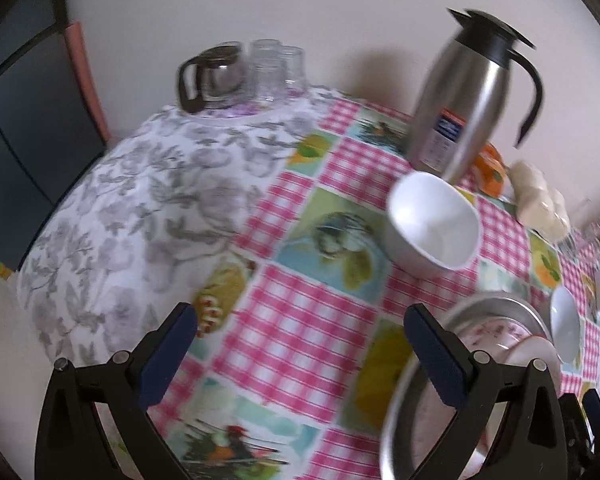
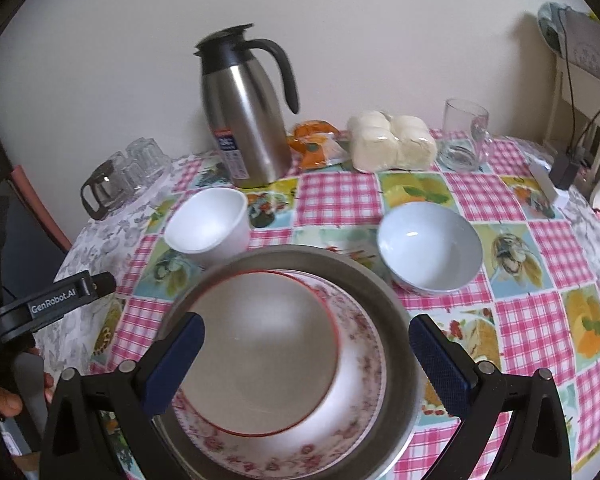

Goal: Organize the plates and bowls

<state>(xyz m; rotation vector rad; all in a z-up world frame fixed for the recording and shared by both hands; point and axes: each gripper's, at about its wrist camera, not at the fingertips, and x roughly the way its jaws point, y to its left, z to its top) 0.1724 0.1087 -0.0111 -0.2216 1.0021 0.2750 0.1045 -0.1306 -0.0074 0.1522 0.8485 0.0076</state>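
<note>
Checkered desk (image 2: 340, 194) against plain wall; far edge lined with clutter. Landmark: steel thermos jug (image 2: 246, 120).

Just in front of jug: white square bowl (image 2: 208, 226), empty, upright. Front-right of jug, well apart: pale blue round bowl (image 2: 430, 246), empty. Nearer than both: metal pan (image 2: 396, 320) holding floral plate (image 2: 360, 360) with red-rimmed plate (image 2: 260, 348) on top, offset leftward. Open cloth between the bowls and beyond the blue bowl rightward.

Right hand-held gripper (image 2: 306, 354): spread wide, nothing held, above the stacked plates. Left hand-held gripper (image 1: 300, 350): spread wide, nothing held, over bare cloth left of pan.

Right view only: wrapped buns (image 2: 392, 140), glass mug (image 2: 466, 134) and orange packet (image 2: 314, 140) right of jug, desk's right edge. Left view only: grey floral cloth (image 1: 140, 184) falling over left desk edge; coffee carafe (image 1: 210, 76) and glasses (image 1: 276, 68) left of jug seen closer.
</note>
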